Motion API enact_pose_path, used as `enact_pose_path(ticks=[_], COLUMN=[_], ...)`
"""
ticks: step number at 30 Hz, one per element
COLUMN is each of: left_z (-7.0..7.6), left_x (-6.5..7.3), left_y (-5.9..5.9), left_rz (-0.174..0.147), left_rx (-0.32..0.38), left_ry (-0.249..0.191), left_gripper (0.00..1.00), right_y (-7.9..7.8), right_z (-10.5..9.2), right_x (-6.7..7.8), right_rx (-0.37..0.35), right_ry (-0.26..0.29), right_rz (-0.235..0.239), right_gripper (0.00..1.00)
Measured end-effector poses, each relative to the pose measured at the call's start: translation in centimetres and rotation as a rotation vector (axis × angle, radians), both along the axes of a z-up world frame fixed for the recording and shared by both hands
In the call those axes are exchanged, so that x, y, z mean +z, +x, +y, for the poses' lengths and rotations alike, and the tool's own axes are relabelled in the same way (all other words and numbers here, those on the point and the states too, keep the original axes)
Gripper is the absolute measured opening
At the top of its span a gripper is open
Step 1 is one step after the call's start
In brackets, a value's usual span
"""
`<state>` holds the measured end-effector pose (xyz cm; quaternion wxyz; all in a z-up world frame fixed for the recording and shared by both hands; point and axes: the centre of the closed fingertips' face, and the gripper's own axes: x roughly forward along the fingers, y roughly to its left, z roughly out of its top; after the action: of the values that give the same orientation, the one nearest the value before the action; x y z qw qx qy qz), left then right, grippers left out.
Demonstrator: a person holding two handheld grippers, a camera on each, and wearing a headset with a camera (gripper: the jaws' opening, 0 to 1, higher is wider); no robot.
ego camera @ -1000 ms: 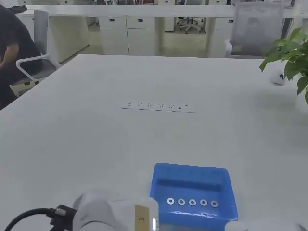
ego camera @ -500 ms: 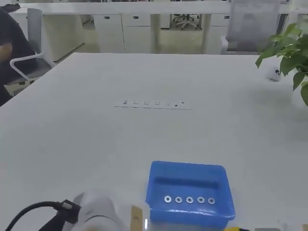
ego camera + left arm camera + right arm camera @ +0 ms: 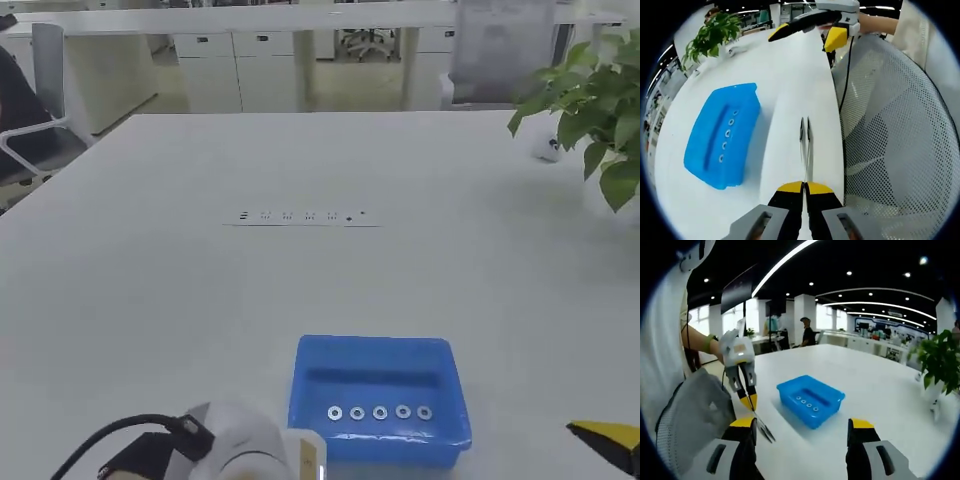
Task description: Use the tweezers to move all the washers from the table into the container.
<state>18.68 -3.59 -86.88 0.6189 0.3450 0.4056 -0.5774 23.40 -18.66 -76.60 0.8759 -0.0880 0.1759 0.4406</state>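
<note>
Blue container (image 3: 372,371) holds five washers (image 3: 380,412); left gripper (image 3: 804,186) clamps tweezers (image 3: 805,145); right gripper (image 3: 802,424) wide.

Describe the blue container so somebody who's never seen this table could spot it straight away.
Start at the big white table, then look to its near edge. The container is a shallow bright-blue tray; unlike the green plant at the far right, it holds five small washers in a row.
</note>
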Motion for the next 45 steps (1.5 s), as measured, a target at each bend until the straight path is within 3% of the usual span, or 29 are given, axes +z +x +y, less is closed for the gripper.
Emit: enact_pose_path(ticks=[3, 5, 8, 12, 14, 20, 26, 31, 35, 39, 42, 45], left_z=[0.1, 0.1, 0.2, 0.2, 0.2, 0.1, 0.1, 0.1, 0.5, 0.5, 0.2, 0.1], left_x=[-0.1, -0.2, -0.3, -0.6, -0.7, -1.0, -1.2, -1.2, -1.0, -0.5, 0.3, 1.5], left_y=[-0.2, -0.2, -0.2, -0.2, -0.3, -0.4, -0.4, -0.6, -1.0, -1.2, -1.1, -0.3], left_rz=[0.002, 0.006, 0.012, 0.009, 0.011, 0.016, 0.01, 0.017, 0.017, 0.022, 0.032, 0.012], left_rx=[-0.011, -0.007, -0.007, -0.024, -0.027, -0.022, -0.017, 0.023, 0.05, 0.138, 0.241, 0.381], left_ry=[0.016, 0.019, 0.032, 0.058, 0.066, 0.083, 0.082, 0.056, 0.049, -0.006, -0.083, -0.184], left_gripper=[0.0, 0.0, 0.0, 0.0, 0.0, 0.0, 0.0, 0.0, 0.06, 0.12, 0.17, 0.24], right_y=[0.5, 0.8, 1.0, 1.2, 1.3, 1.1, 1.1, 1.2, 1.1, 1.0, 1.0, 1.0], right_z=[-1.2, -2.1, -2.9, -3.4, -3.3, -2.8, -2.8, -3.0, -3.0, -2.7, -2.6, -2.6], right_x=[0.8, 1.8, 2.6, 2.1, 1.9, 1.6, 1.6, 1.7, 1.6, 1.7, 1.6, 1.6], right_rx=[-0.077, -0.138, -0.2, -0.24, -0.234, -0.206, -0.207, -0.214, -0.21, -0.197, -0.189, -0.188], right_ry=[0.023, 0.061, 0.102, 0.088, 0.057, 0.036, 0.06, 0.073, 0.072, 0.086, 0.083, 0.083], right_rz=[-0.026, -0.062, -0.079, -0.075, -0.085, -0.083, -0.069, -0.066, -0.063, -0.058, -0.061, -0.062], right_gripper=[0.83, 0.85, 0.87, 0.87, 0.86, 0.84, 0.84, 0.83, 0.83, 0.84, 0.86, 0.86])
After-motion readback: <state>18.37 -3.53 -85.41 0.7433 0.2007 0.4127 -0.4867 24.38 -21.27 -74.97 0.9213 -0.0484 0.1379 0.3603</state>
